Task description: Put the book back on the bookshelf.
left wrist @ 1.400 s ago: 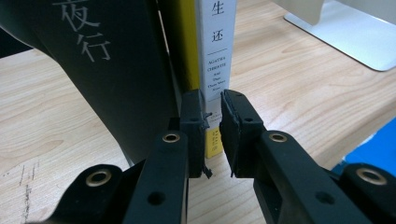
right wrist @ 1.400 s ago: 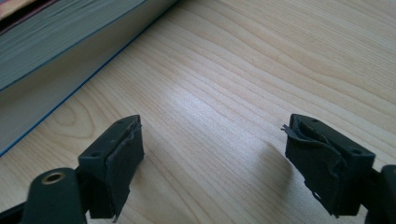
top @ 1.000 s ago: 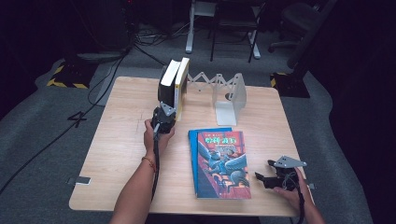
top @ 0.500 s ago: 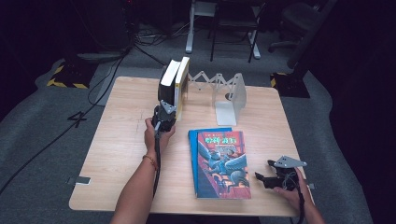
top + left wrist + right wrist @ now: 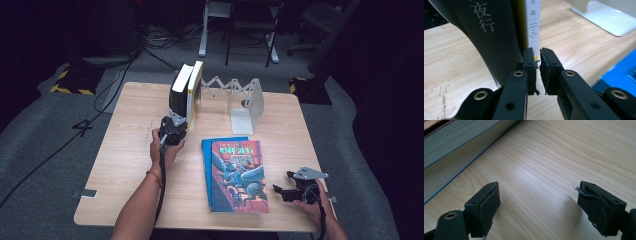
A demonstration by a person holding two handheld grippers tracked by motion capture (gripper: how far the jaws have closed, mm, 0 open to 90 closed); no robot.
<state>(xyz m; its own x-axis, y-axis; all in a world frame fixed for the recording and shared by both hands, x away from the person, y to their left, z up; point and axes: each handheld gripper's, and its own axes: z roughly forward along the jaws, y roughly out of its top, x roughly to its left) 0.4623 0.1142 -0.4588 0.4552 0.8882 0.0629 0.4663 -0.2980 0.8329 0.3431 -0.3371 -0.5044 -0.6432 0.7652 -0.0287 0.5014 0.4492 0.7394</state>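
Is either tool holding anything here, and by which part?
The left tool pinches the bottom corner of the white-spined book. The right tool is open, holding nothing.

Black book [image 5: 491,35] cut off by top and left edges in left gripper view; title characters only partly in frame. White book spine [image 5: 532,22] cut at top, small print too fine to read. Blue book [image 5: 621,72] blurred at right edge. Thick book [image 5: 459,142] cropped top and left in right gripper view. Bookend [image 5: 604,15] cropped top right.
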